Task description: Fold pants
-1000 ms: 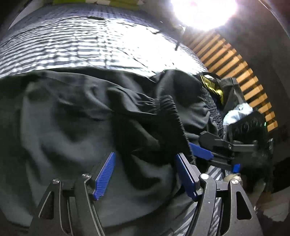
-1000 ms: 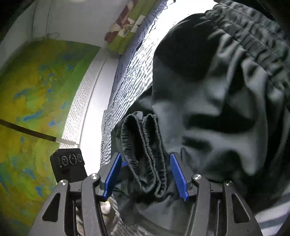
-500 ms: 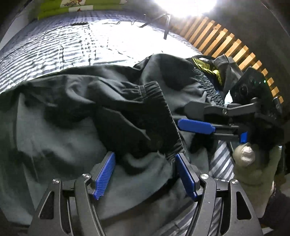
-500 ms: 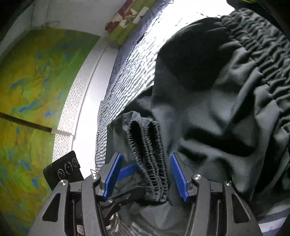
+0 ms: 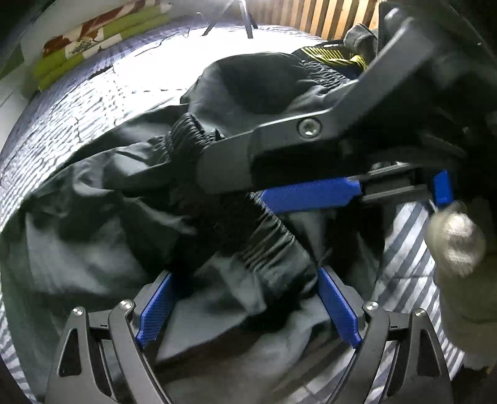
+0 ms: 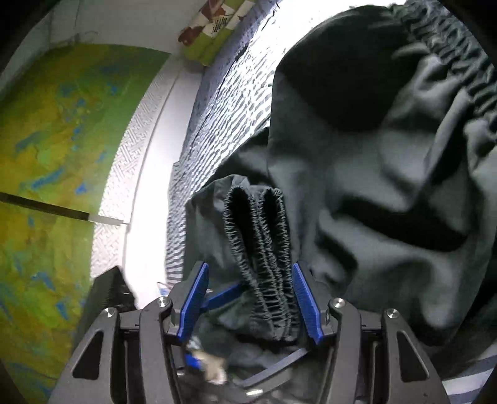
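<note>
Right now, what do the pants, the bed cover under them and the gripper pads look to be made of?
Pants: thin dark woven fabric, probably synthetic, matte with soft creases; cuffs are ribbed elastic. Bed cover: striped quilted textile, stitch lines showing. Pads: blue, finely ridged, likely moulded plastic or rubber, on black matte fingers.

Pants (image 5: 93,248) on bedspread (image 5: 77,102), folded bedding (image 5: 93,46) behind, slatted headboard (image 5: 310,15) beyond.

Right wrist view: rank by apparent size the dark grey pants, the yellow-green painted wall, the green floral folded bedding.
1. Dark grey pants, though nearness to the camera inflates them.
2. Yellow-green painted wall.
3. Green floral folded bedding, smallest, but farthest away.
</note>
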### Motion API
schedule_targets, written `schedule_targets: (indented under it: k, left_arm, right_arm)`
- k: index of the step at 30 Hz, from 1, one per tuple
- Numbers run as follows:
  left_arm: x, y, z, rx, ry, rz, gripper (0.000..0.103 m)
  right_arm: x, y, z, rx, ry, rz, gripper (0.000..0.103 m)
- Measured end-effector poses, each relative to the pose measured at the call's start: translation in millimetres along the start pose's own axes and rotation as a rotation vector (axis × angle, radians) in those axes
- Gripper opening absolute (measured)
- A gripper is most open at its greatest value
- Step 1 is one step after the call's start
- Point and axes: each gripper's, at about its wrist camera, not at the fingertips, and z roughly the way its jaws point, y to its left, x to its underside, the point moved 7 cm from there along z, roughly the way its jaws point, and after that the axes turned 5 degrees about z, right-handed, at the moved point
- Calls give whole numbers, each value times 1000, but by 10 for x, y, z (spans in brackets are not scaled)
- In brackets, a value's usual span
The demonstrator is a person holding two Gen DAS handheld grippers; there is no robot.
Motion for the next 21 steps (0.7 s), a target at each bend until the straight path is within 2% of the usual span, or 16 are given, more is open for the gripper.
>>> schedule_targets:
  k: [5, 10, 11, 13, 15, 16, 18, 21]
  left_arm:
    - [-32, 74, -110, 84, -27, -87, 90]
    - [-113, 140, -105, 93, -44, -145, 87]
    - [-118, 131, -89, 94, -44, -149, 84]
    - [-107, 160, -38, 69, -39, -159, 57]
    - [-93, 218, -46, 86, -55, -192, 51]
    - [-96, 248, -54, 100, -61, -210, 44]
    - [-66, 285, -114, 92, -65, -213, 37]
    - [-54, 337, -175, 86, -69, -217, 35]
  right_arm:
    - [27, -3, 120, -19, 15, 16, 52]
    - [-8, 96, 131, -86, 21, 53, 53]
    - [-4, 95, 115, -92, 22, 54, 53]
    - [3, 102, 102, -92, 22, 55, 53]
    - [11, 128, 102, -119, 26, 64, 53]
    - [-7, 111, 45, -125, 29, 63, 53]
    - [2, 176, 63, -118, 25, 44, 53]
    - [-34, 186, 29, -110, 12, 43, 53]
